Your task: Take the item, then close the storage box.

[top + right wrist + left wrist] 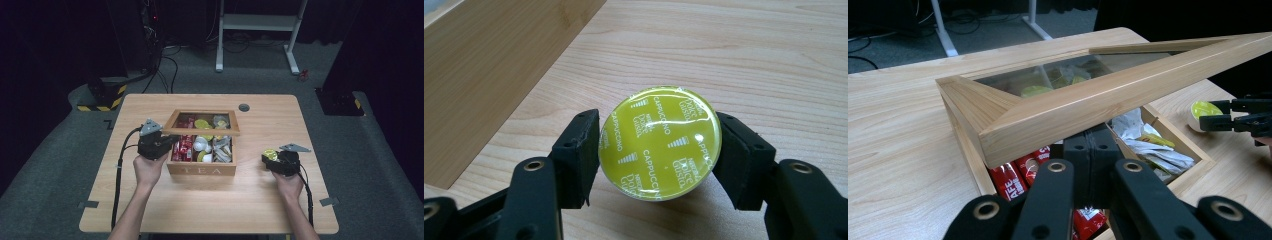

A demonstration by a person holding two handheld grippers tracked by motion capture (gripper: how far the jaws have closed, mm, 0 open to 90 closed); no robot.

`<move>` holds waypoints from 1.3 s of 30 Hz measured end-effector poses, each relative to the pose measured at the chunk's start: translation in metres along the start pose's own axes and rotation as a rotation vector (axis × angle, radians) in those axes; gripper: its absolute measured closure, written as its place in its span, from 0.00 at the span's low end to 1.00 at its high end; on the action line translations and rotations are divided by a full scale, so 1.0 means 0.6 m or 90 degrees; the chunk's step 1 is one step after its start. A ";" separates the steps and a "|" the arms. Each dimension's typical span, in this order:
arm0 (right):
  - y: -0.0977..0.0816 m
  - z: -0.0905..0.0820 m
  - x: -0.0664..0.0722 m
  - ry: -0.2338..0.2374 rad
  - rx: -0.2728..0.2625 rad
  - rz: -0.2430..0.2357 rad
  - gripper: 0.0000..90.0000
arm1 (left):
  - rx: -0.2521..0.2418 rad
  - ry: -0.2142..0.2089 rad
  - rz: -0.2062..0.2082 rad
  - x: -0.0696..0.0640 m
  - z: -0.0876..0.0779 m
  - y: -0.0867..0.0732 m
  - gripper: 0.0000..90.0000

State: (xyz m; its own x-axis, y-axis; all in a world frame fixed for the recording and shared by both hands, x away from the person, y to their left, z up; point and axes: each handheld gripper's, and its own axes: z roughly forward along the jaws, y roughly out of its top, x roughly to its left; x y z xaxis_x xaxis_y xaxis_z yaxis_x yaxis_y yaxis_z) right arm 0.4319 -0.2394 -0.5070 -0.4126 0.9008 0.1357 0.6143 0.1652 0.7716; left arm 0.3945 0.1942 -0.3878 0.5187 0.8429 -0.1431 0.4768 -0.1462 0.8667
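Left gripper (159,142): it is sitting at the left edge of the tea box (201,170), jaws closed together under the lid (1088,102) and propping it partly open from below; nothing is clamped between them, so the lid is only resting on the jaw tips.
Lid risk: because the lid is merely leaning on the jaws, a small sideways drift of the left hand (149,169) is likely to let it slip off and drop shut onto the contents.
Box contents: red sachets (1013,177) are lying in the left compartment, white packets (1148,147) in the right one, and capsules (202,145) are crowding the middle, leaving little free room.
Capsule (659,142): it is sitting just right of the box, near the table (150,210) surface, lime foil face toward the right gripper view.
Right gripper (272,159): its jaws are pinching the capsule by its rim on both sides.
Capsule risk: the rim is round and smooth, so a tilt or loosening squeeze could be sending it rolling across the table.
Entry risk: with the lid raised only partway, the capsule or right jaws could be knocking its edge on the way in.
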 end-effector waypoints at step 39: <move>-0.011 -0.059 -0.013 -0.002 -0.067 -0.013 0.55 | 0.008 -0.001 -0.004 -0.001 0.003 0.000 0.99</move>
State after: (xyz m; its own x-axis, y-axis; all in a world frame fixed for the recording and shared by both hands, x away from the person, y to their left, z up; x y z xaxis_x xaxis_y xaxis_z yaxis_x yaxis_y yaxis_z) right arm 0.4072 -0.2615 -0.4914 -0.4221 0.8990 0.1168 0.5312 0.1408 0.8355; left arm 0.3952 0.1926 -0.3885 0.5171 0.8427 -0.1499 0.4886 -0.1469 0.8600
